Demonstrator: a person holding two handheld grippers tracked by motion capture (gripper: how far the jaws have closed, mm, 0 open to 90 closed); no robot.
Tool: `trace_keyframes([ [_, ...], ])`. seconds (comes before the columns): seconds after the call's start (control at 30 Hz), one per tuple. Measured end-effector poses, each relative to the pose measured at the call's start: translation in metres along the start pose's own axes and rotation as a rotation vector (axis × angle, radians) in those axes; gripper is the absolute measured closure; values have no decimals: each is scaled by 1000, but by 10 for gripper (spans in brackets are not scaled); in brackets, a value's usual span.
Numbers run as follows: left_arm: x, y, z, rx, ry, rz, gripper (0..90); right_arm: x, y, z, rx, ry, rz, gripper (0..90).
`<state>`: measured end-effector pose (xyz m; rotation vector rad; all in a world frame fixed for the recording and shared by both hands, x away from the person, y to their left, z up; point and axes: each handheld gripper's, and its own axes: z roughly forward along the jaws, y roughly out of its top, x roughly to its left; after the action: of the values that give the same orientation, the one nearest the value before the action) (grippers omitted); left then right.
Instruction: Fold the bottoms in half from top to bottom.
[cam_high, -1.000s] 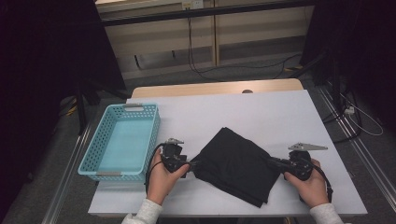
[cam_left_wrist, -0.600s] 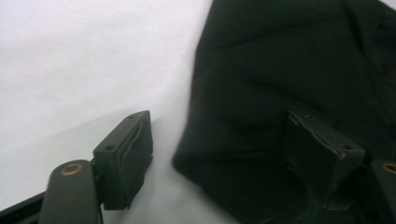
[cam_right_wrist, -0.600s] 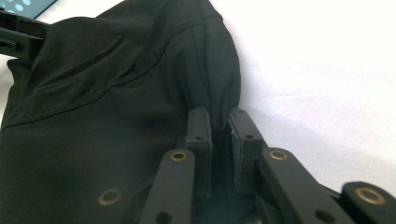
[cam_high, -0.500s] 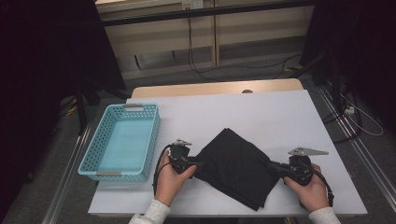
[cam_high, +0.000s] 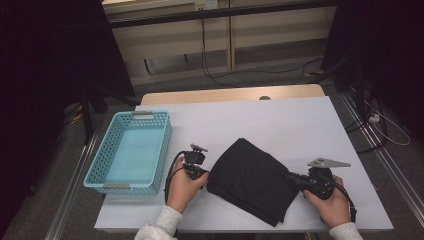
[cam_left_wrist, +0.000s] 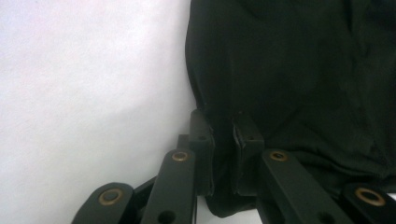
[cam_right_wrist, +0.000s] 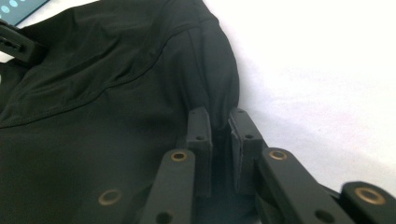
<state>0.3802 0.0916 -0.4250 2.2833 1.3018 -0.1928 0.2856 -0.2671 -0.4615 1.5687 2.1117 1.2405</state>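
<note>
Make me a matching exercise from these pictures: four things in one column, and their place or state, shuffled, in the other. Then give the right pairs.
Things:
1. basket
2. black cloth
3. left hand-held gripper
4. right hand-held gripper

Place or state:
A. folded, lying in the middle of the table's near half
B. clamped on the cloth's right edge
C. light blue, at the table's left edge
D. jaws have just been closing; now pinching the cloth's left edge

Pairs: 1-C, 2-A, 3-D, 4-B
</note>
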Motion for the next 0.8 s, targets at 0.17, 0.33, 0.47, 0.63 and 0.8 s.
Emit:
trace_keyframes([
  [0.17, -3, 15, -9, 108, 6, 3, 823, 3, 2, 0, 6, -3, -31, 818],
  [0.33, -2, 25, -17, 172, 18, 3, 828, 7, 4, -2, -2, -2, -59, 820],
  [0.47, -8, 31, -25, 217, 60, 39, 830, 11, 5, -1, -8, 9, -75, 820],
  [0.63, -10, 37, -35, 262, 76, 55, 831, 17, 5, 2, -19, 6, -93, 820],
  [0.8, -7, 41, -40, 292, 83, 60, 831, 21, 6, 3, -26, 19, -109, 820],
])
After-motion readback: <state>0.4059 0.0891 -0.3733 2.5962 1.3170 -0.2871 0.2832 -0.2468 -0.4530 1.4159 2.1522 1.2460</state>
